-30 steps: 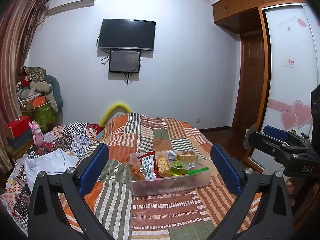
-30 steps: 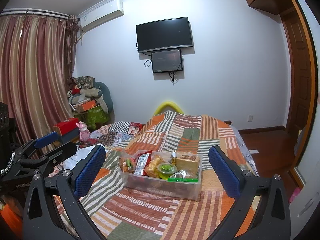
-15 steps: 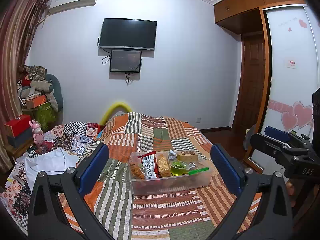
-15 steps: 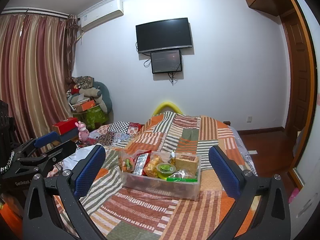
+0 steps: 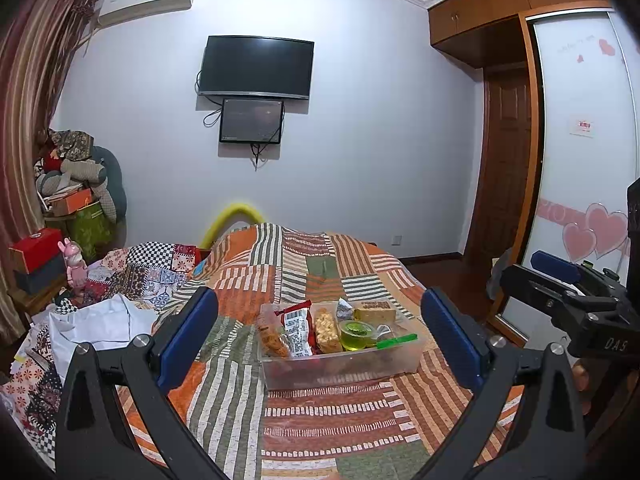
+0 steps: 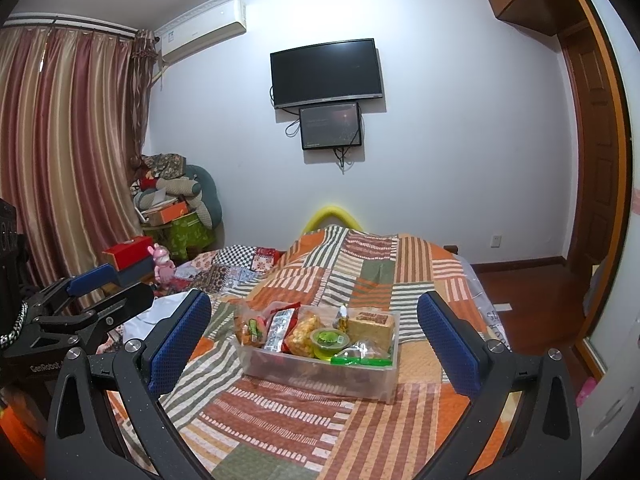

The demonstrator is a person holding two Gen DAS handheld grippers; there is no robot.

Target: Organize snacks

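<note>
The left gripper (image 5: 320, 336) is spread wide, its blue pads (image 5: 188, 336) well apart and holding nothing, raised over the bed short of the box. The right gripper (image 6: 314, 338) is just as wide, also with nothing between its pads (image 6: 448, 344), touching nothing. Each shows at the edge of the other's view, cut off by the frame, so only part of its fingers can be seen there.

Between the fingers in both views sits a clear plastic box (image 5: 340, 368) on the patchwork bedspread (image 5: 312, 412), near the middle of the bed. Snacks are packed upright in it: a red packet with a barcode (image 5: 298, 332), a bag of yellow puffed pieces (image 5: 326, 330), a green jelly cup (image 5: 356, 334), a tan wrapped block (image 5: 374, 314) at the back, and a green strip (image 5: 396, 342) along the front edge (its label is too small to read). What lies under the packets is blurred through the box wall.

Beyond, a white cloth (image 5: 100, 320) lies on the bed's left side, and a dark television (image 5: 256, 68) hangs on the far wall.
</note>
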